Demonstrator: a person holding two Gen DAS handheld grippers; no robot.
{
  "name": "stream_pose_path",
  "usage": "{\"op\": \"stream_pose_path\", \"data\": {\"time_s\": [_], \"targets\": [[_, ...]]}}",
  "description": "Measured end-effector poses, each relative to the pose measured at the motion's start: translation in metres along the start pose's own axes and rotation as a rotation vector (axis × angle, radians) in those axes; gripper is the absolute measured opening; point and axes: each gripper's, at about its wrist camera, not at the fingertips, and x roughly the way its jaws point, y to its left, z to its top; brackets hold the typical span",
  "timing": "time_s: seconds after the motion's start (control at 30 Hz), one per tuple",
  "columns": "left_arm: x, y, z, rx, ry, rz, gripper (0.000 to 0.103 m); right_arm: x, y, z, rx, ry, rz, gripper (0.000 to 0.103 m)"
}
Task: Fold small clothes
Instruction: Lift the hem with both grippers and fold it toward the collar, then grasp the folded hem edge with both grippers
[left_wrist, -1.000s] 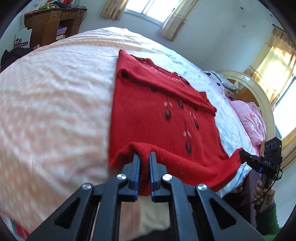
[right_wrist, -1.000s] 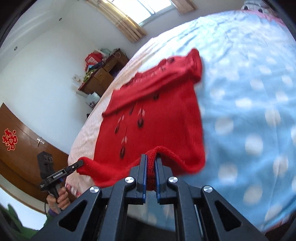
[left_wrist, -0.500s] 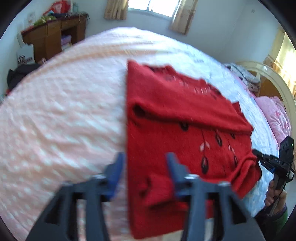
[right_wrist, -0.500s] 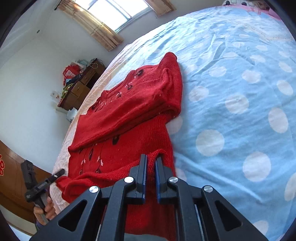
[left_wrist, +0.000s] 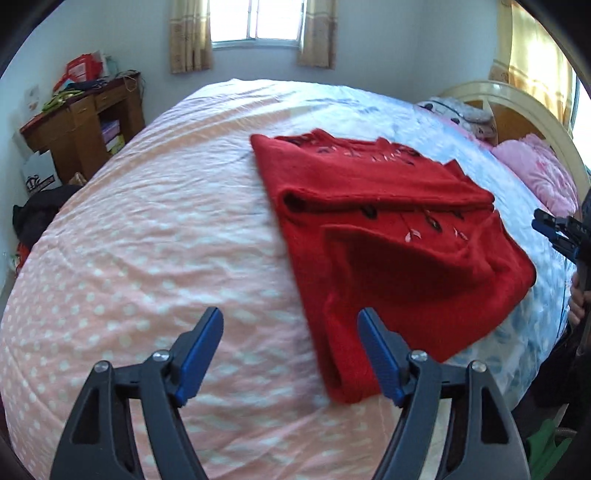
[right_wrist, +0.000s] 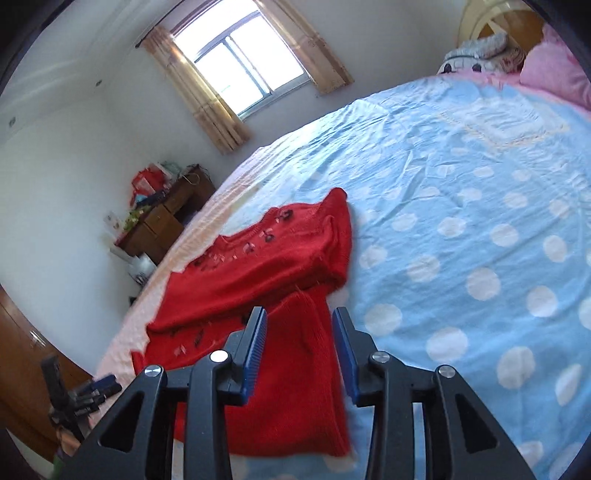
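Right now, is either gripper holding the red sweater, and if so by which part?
Nothing is held. The left gripper and the right gripper are both open, and the red sweater lies loose on the bed.

Red sweater (right_wrist: 295, 387) near hem blurred

Red sweater (left_wrist: 388, 236) (polka-dot bedspread (left_wrist: 155, 229)).

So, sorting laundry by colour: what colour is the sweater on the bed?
Red sweater, small dark motifs; left wrist view shows it best.
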Motion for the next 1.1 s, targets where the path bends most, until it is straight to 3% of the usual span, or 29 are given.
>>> {"op": "stream_pose_path", "data": {"time_s": [0.3, 0.33, 0.4, 0.6, 0.7, 0.8, 0.9, 1.0, 1.1], "targets": [[0.039, -0.026, 0.026, -0.018, -0.026, -0.041, 0.076, 0.001, 0.007, -0.021, -0.042, 0.032, -0.033, 0.038], [0.042, -0.027, 0.025, -0.023, -0.021, -0.038, 0.074, 0.000, 0.007, -0.021, -0.043, 0.035, -0.033, 0.038], [0.049, -0.025, 0.021, -0.059, -0.007, -0.047, 0.060, 0.000, 0.006, -0.021, -0.040, 0.039, -0.027, 0.038], [0.045, -0.020, 0.018, -0.098, -0.036, -0.062, 0.057, 0.007, 0.003, -0.023, -0.026, 0.051, -0.034, 0.038], [0.040, -0.028, 0.017, -0.073, -0.048, -0.064, 0.040, 0.009, 0.004, -0.023, -0.033, 0.051, -0.043, 0.038], [0.045, -0.042, 0.015, 0.008, -0.041, -0.014, 0.040, 0.010, 0.007, -0.022, -0.051, 0.053, -0.054, 0.038], [0.049, -0.043, 0.015, 0.004, -0.052, -0.018, 0.041, 0.012, 0.008, -0.021, -0.073, 0.058, -0.072, 0.038], [0.049, -0.040, 0.017, -0.021, -0.056, -0.042, 0.054, 0.016, 0.010, -0.018, -0.094, 0.065, -0.078, 0.038], [0.050, -0.044, 0.017, -0.017, -0.064, -0.043, 0.060, 0.025, 0.015, -0.014, -0.136, 0.077, -0.086, 0.048]]}}
